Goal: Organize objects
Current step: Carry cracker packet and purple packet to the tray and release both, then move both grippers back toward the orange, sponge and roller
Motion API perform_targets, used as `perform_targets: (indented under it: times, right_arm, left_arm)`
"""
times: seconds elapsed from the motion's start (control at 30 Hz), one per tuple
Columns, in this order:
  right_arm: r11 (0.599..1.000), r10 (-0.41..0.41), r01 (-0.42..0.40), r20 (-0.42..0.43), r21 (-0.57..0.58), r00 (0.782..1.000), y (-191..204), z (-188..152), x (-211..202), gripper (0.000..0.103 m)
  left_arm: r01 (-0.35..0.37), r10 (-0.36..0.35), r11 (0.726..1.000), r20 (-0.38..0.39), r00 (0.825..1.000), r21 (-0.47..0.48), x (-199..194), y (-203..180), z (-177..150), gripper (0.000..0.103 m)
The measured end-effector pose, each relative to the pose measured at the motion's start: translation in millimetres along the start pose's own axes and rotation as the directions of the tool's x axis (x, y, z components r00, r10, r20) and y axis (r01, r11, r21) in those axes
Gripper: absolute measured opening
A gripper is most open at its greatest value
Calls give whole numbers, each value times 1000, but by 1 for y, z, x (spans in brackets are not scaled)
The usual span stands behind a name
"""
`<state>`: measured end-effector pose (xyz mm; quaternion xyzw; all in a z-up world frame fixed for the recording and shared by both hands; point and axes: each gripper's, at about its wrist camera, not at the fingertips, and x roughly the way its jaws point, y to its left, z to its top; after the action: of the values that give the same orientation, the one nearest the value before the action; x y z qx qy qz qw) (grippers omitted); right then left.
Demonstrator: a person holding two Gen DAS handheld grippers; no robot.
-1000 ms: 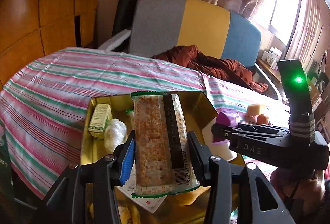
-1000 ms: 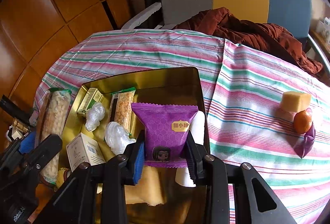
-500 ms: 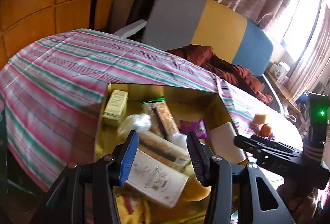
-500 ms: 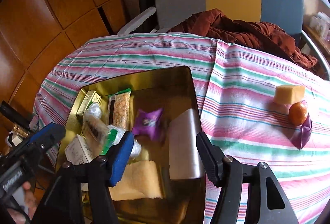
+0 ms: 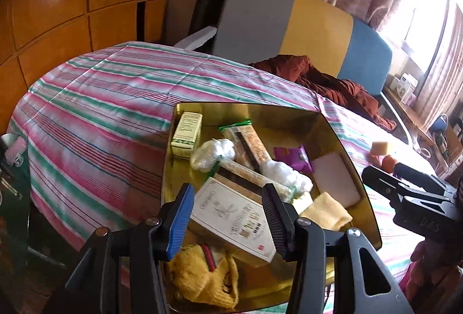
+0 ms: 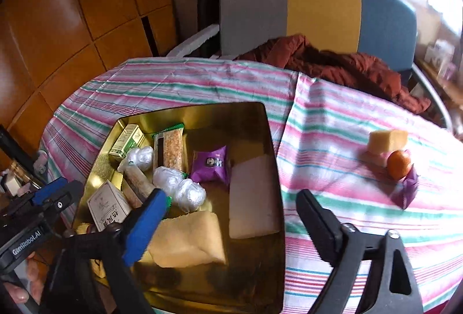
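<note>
A gold tin tray (image 5: 260,111) (image 6: 254,114) on the striped tablecloth holds two cracker packs (image 5: 249,146) (image 6: 170,149), a purple snack packet (image 5: 292,157) (image 6: 211,163), a white box (image 5: 234,215) (image 6: 107,204), a small green box (image 5: 188,131) (image 6: 127,140), clear plastic wads (image 5: 214,152) (image 6: 179,186), a white block (image 5: 335,178) (image 6: 251,195) and yellow cloths (image 5: 327,212) (image 6: 188,238). My left gripper (image 5: 228,215) is open and empty above the tray's near end. My right gripper (image 6: 228,230) is open and empty over the tray's near right.
A yellow block (image 6: 387,140), an orange fruit (image 6: 399,163) and a purple wrapper (image 6: 408,186) lie on the cloth (image 6: 332,140) to the right of the tray. A chair (image 6: 289,4) with a brown garment (image 6: 332,65) stands behind the table. Wooden panels line the left wall.
My left gripper let go of the cracker pack and my right gripper let go of the purple packet. Both now lie in the tray, and both grippers have opened and drawn back.
</note>
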<state>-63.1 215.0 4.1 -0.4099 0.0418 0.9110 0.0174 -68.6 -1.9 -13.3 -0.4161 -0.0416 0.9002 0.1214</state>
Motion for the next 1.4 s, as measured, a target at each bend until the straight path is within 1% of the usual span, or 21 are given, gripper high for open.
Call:
perform_targets:
  times: [0.13, 0.37, 0.57, 0.73, 0.97, 1.1, 1.4]
  right_arm:
    - [999, -30, 32, 40, -34, 999, 5, -2, -10, 98]
    - [997, -55, 60, 89, -48, 994, 4, -5, -26, 98]
    - [997, -72, 76, 110, -33, 991, -2, -7, -34, 101]
    - [996, -86, 88, 109, -11, 990, -14, -11, -37, 101]
    - [993, -119, 116, 96, 32, 988, -40, -17, -38, 101]
    - [988, -149, 144, 83, 61, 985, -62, -19, -37, 101]
    - [963, -244, 234, 68, 134, 967, -123, -19, -46, 101]
  left_arm:
    - [5, -6, 999, 24, 1000, 42, -6, -14, 0, 49]
    - [14, -17, 994, 33, 999, 104, -12, -36, -2, 49]
    - [19, -23, 991, 28, 999, 136, -14, -47, -6, 49]
    - [23, -27, 986, 20, 999, 166, -15, -57, -11, 49]
    - [38, -40, 976, 2, 999, 213, -13, -73, -15, 49]
    - [48, -48, 970, -7, 999, 239, -12, -84, -17, 49]
    - [72, -65, 954, -35, 997, 289, -6, -106, -23, 49]
